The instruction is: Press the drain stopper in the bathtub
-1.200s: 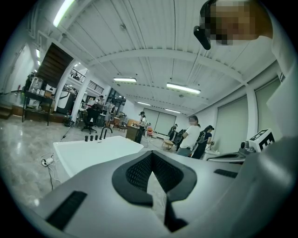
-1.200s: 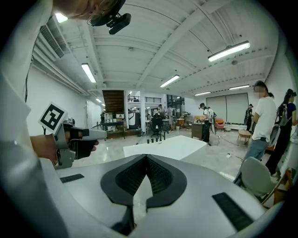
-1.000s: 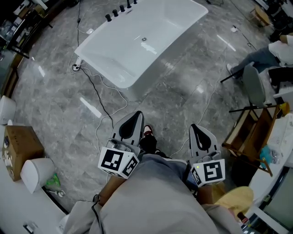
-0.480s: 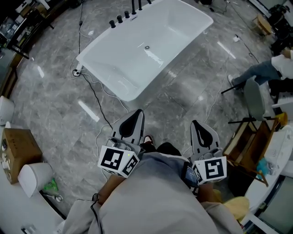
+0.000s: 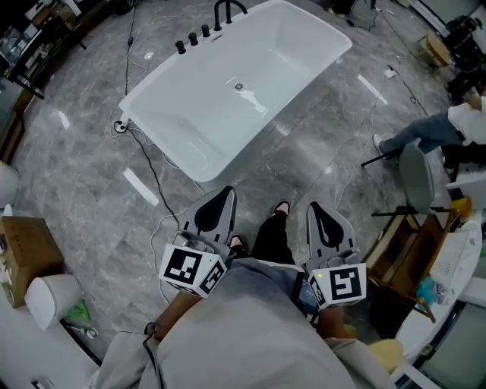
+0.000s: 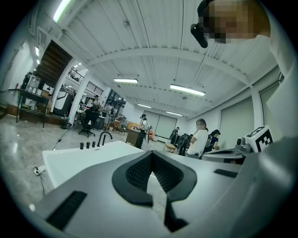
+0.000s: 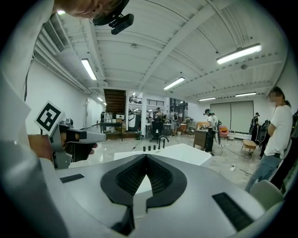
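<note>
The left tool and right tool are both closed on nothing, well short of the bathtub, so one closed tip should descend squarely onto the drain stopper mid-floor.

Bathtub: white, glossy, rectangular with rounded corners; it is set freestanding on the grey marbled floor and is seen slanted in the head view, one short end at lower left, the other at upper right.
Bathtub interior: bare and smooth; light reflections are seen on the bottom.
Bathtub rim: a black spout and a row of black knobs are mounted on the far long side.
Drain stopper: small, round and metallic; it is seated in the tub bottom near the middle, closer to the far long side. Whether it is raised or pressed down cannot be told.
</note>
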